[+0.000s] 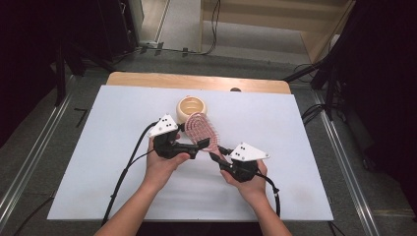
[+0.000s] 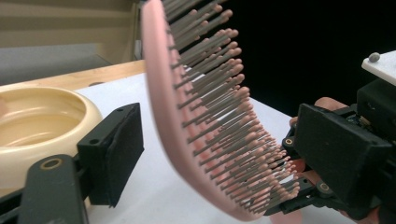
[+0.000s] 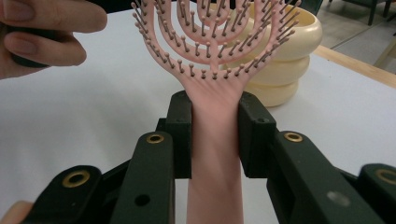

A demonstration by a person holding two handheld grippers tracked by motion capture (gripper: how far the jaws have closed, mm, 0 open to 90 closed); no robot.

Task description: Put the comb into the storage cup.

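High view: a white sheet covers the wooden table point(image 1: 147, 77). Near its middle stands a cream bowl point(image 1: 192, 107) with a ribbed, ringed wall. Just in front of it a pink hairbrush point(image 1: 200, 129) is held above the sheet, its head toward the bowl. The right gripper point(image 1: 215, 156) clamps the brush's handle end. The left gripper point(image 1: 202, 143) reaches in from the left at the lower part of the brush head. Black cables trail from both toward the person's forearms.

Left gripper view: the curved pink plastic back of the hairbrush point(image 2: 187, 135) sweeps between the two black padded jaws, its grey bristles with rounded pink tips pointing toward the far jaw. The jaws stand apart on either side of the head, neither pad clearly pressing on it. The glossy bowl point(image 2: 42, 126) sits just behind the near jaw, and the right gripper point(image 2: 299, 193) holds the brush low at the right.

Right gripper view: the right gripper point(image 3: 215, 140) is closed on the smooth pink handle point(image 3: 212, 163), both pads tight against it just below the open, branching head. The bowl point(image 3: 285, 60) stands behind the head at the right, and fingers point(image 3: 42, 32) of the person's left hand show at the upper left.
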